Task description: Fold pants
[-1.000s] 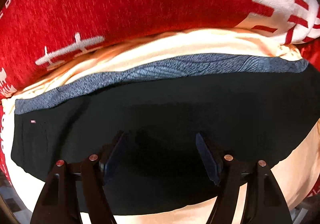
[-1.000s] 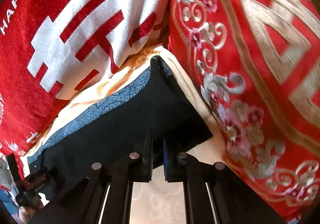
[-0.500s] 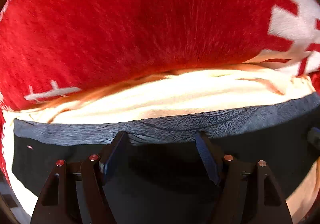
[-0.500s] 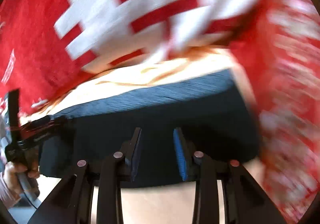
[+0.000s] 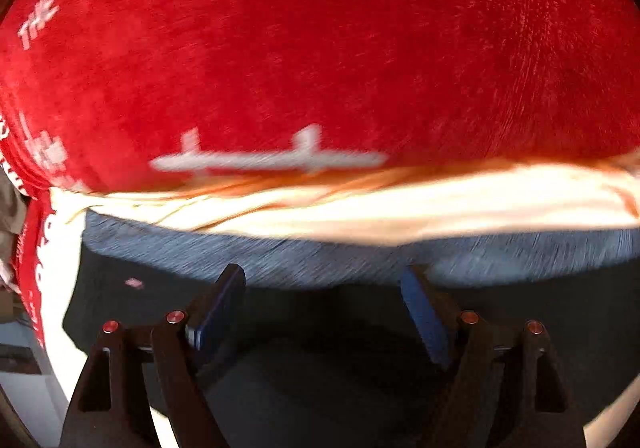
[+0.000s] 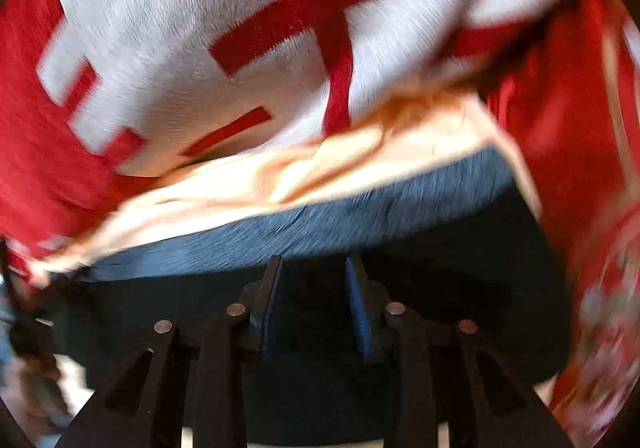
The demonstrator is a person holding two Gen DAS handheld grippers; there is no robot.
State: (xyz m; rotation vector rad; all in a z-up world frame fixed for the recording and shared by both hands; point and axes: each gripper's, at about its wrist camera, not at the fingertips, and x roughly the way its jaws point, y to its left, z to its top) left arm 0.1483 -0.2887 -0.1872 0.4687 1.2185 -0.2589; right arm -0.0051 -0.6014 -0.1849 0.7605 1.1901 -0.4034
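The black pants [image 5: 560,328] lie folded flat on a cream sheet [image 5: 400,204], with their grey-blue waistband [image 5: 320,252] along the far edge. My left gripper [image 5: 323,276] hangs over them near the waistband. Its jaws are opening and nothing is pinched between them. In the right wrist view the pants [image 6: 500,288] and waistband [image 6: 360,216] sit below my right gripper [image 6: 314,264], which stands open a narrow gap with only cloth beneath it. Both views are blurred by motion.
A big red pillow [image 5: 320,48] with white lettering lies just beyond the sheet. In the right wrist view it is the red-and-white pillow [image 6: 240,28], and a red embroidered cushion [image 6: 580,168] flanks the pants on the right.
My right gripper went from shut at the pants' corner to open, and swung left over their middle. My left gripper moved toward the waistband and spread slightly wider.
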